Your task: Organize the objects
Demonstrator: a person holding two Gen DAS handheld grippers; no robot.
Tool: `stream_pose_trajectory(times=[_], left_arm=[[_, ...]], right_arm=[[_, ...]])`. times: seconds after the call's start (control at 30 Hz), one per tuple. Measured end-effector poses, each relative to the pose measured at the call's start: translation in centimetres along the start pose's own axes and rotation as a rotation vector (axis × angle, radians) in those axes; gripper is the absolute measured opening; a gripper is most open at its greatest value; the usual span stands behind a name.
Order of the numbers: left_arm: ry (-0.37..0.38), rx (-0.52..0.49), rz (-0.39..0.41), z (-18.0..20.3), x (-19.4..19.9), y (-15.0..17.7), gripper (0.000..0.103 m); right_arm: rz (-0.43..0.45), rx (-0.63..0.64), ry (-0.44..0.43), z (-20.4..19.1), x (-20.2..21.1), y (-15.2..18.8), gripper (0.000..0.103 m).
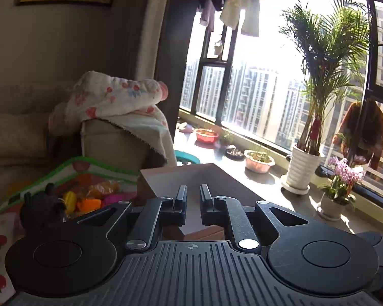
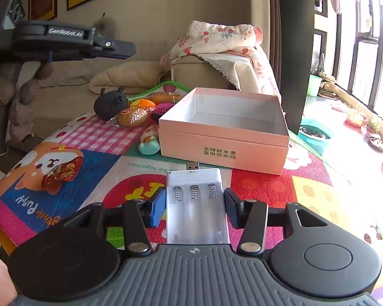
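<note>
The right gripper point(image 2: 195, 205) clamps a clear plastic battery case point(image 2: 196, 204) between its two pads; the case lies lengthwise along the fingers, its three springs showing, with a USB plug point(image 2: 192, 165) sticking out of its far end. The case is held above a bright play mat point(image 2: 94, 160), just short of a pink cardboard box point(image 2: 223, 137).

The box sits on the mat with its open top up. Its white inside shows nothing in it as far as the view reaches; the near wall hides the front part of the floor. Green printed characters mark its near side.

Beyond and left of the box, a heap of small things lies on the mat: a dark plush toy point(image 2: 109, 103), wrapped bread-like snacks point(image 2: 135, 116), an orange toy, a pink ball and a pale teal toy point(image 2: 148, 145) touching the box's left corner. A wrapped red sweet lies apart on the mat's puppy picture.

The left gripper point(image 1: 193, 199) has its jaws drawn together with nothing between them. It is raised above the box's corner point(image 1: 191, 176), pointing toward a sunny window ledge with potted plants point(image 1: 303, 168). In the right view it hangs high at the upper left.

A sofa point(image 2: 115, 76) with a flowered blanket point(image 2: 222, 38) stands behind the mat.
</note>
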State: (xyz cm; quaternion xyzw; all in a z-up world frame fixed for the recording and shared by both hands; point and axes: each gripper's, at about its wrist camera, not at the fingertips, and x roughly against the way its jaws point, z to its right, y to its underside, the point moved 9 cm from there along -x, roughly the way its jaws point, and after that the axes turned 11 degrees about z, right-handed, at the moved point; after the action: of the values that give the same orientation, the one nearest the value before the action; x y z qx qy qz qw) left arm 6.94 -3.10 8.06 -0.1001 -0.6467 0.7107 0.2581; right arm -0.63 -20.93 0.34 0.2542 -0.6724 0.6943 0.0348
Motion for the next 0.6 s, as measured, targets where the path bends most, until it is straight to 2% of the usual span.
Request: stream_pose_trajectory(times=[0.17,0.3,0.33,0.43,0.47,0.53,0.6], left_arm=[[-0.084,-0.031,-0.224,-2.5,1.3,6.6,0.012],[-0.152,0.002,-0.340,-3.5,1.0,10.3,0.012],[-0.154,-0.013,-0.358,-3.4,0.8,11.0,0.012],[-0.106,-0.059,-0.411,-1.8,0.3,12.5,0.013],[-0.086,-0.067,-0.431,-1.1,0.1,13.0,0.017],[-0.076,-0.126,-0.416,0.1,0.2,13.1,0.025],[-0.035,-0.143,-0.426,1.2,0.2,13.2,0.027]], right_arm=[[-0.044,0.016,-0.005,-0.9,-3.1,1.7,0.047],[-0.075,0.028,0.024,-1.3,-4.7,2.9,0.049],[-0.076,0.029,0.032,-1.3,-4.8,3.1,0.053],[-0.063,0.024,0.039,-1.0,-4.5,3.3,0.072],[-0.060,0.022,0.042,-0.8,-4.4,3.4,0.073],[-0.071,0.012,0.049,-0.4,-4.6,3.8,0.074],[-0.072,-0.007,0.045,-0.2,-4.7,3.9,0.077]])
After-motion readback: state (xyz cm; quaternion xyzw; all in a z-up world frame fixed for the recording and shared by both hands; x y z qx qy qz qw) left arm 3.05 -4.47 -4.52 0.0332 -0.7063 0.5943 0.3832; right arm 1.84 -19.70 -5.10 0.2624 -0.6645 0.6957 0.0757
